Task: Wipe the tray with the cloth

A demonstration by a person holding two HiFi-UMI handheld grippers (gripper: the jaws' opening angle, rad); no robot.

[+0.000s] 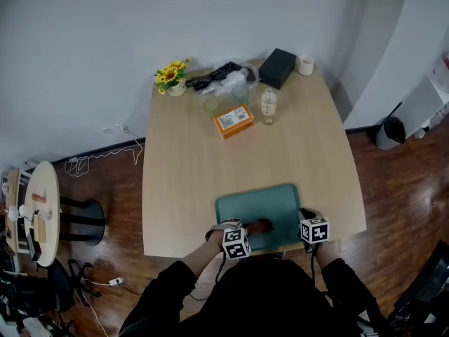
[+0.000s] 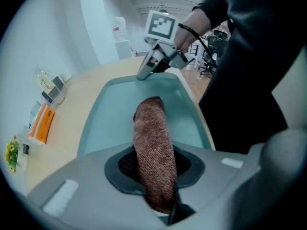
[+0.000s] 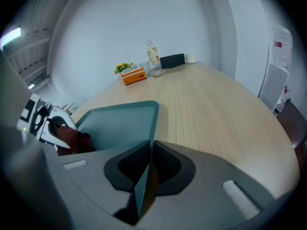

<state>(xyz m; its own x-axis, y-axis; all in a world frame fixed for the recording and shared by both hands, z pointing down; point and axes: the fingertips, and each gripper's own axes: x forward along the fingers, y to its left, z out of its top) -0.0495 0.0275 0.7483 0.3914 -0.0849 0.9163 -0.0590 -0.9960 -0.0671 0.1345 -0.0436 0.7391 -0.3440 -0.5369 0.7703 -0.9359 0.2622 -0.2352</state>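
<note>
Grey wall (image 1: 84, 41), dark wooden floor (image 1: 400, 181)

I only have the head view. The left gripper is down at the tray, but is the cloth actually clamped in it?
Observer: Yes. The left gripper is shut on the cloth, which runs out between its pads.
Operator: What shape is the cloth in?
Observer: It is bunched into a narrow brown strip, with its far end down on the tray floor.
Operator: And the right gripper, is it free?
Observer: No. The right gripper is shut on the tray's rim, which stands edge-on between its pads.
</note>
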